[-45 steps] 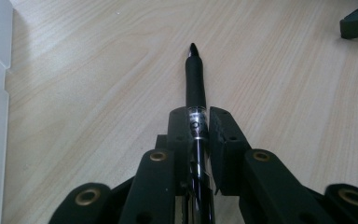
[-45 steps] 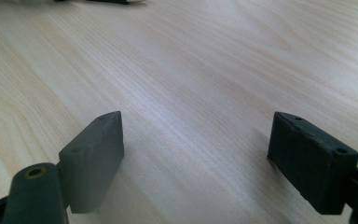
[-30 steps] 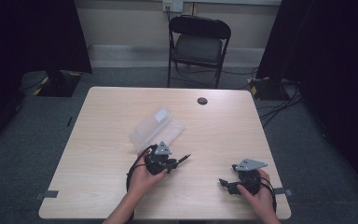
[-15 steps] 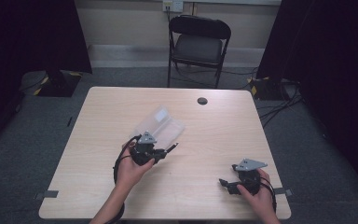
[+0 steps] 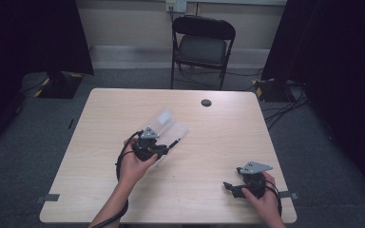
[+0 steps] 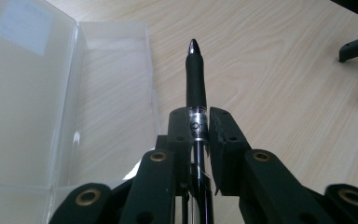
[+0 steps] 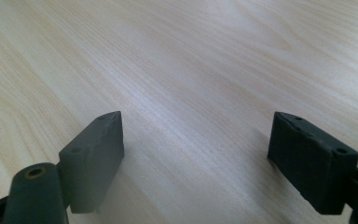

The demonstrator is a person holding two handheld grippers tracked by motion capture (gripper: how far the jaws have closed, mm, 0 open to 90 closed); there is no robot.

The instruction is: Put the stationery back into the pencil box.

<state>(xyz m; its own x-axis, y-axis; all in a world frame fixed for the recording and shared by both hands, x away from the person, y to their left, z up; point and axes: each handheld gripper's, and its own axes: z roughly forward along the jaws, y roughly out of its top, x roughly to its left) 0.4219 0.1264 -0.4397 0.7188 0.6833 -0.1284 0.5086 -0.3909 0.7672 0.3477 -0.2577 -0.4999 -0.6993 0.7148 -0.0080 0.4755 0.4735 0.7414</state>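
Note:
My left gripper (image 5: 164, 148) (image 6: 200, 126) is shut on a black pen (image 6: 196, 79), whose tip (image 5: 177, 141) points away from the hand. The pen hangs just above the right edge of an open clear plastic case (image 5: 166, 124) (image 6: 51, 93) lying flat on the wooden table (image 5: 218, 137). The case's lid, with a pale label (image 6: 23, 21), lies folded out to the left in the left gripper view. My right gripper (image 5: 229, 186) (image 7: 196, 154) rests near the table's front right corner, jaws wide apart over bare wood.
A small dark round disc (image 5: 206, 102) sits near the table's far edge. A black folding chair (image 5: 200, 45) stands behind the table. Cables (image 5: 285, 102) lie on the floor at the right. Tape strips (image 5: 51, 197) mark the front corners.
My left gripper has carried the pen forward and left, from the table's middle front up to the edge of the clear case. The right gripper has stayed still.

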